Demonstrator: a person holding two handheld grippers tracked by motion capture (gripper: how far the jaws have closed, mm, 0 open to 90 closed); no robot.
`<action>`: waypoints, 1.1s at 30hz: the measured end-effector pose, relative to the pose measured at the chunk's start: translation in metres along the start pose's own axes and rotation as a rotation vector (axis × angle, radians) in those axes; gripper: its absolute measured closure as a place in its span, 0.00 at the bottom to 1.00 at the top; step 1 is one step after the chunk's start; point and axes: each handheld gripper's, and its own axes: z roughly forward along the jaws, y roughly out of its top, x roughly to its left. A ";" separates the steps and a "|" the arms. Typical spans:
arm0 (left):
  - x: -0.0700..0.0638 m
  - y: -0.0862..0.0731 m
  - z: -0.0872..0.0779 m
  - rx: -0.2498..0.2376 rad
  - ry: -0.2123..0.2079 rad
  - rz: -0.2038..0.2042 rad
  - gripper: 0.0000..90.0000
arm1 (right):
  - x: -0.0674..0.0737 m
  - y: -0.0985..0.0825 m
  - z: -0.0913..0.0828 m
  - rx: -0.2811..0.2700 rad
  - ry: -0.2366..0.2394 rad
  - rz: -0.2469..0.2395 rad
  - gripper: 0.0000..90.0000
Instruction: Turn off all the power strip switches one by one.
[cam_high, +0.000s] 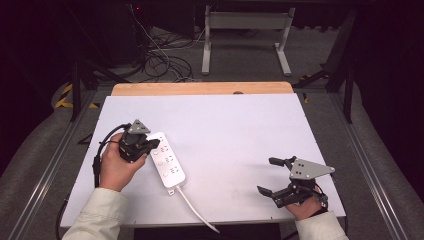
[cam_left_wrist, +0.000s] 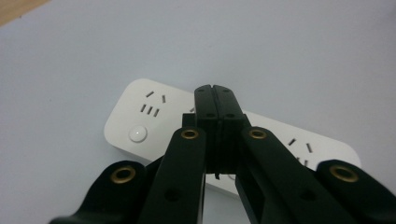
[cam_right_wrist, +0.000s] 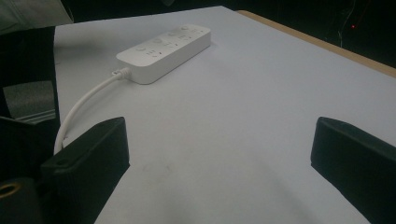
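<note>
On the white worktop (cam_high: 240, 130), toward its nine o'clock side, a white power strip (cam_high: 167, 161) lies flat, its long axis running from about eleven o'clock to five o'clock in the high view, with its white cable (cam_high: 197, 212) trailing off toward the near edge at five o'clock. The left gripper (cam_high: 151, 145), held in a person's left hand (cam_high: 116, 165), hovers at the strip's far end; its fingers (cam_left_wrist: 215, 100) are pressed fully together with nothing between them. In the left gripper view those closed fingers point over the strip's top face, with the round switch button (cam_left_wrist: 137, 134) at about nine o'clock of the tips and socket holes to either side; whether the tips touch the strip cannot be told. The right gripper (cam_high: 272, 175) rests low near the worktop's four o'clock corner, well apart from the strip, its fingers (cam_right_wrist: 91, 154) spread wide and empty. From the right gripper view the strip lies at about eleven o'clock, far beyond the open fingers
</note>
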 end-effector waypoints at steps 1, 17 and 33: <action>0.002 -0.001 0.002 0.004 0.002 -0.002 1.00 | 0.000 0.000 0.000 0.002 0.000 0.001 0.05; 0.019 -0.016 0.024 0.035 -0.021 -0.011 1.00 | 0.000 0.000 0.000 0.001 0.000 0.000 0.05; 0.016 -0.019 0.030 0.082 -0.031 -0.023 1.00 | -0.001 0.000 -0.001 0.003 0.000 0.001 0.05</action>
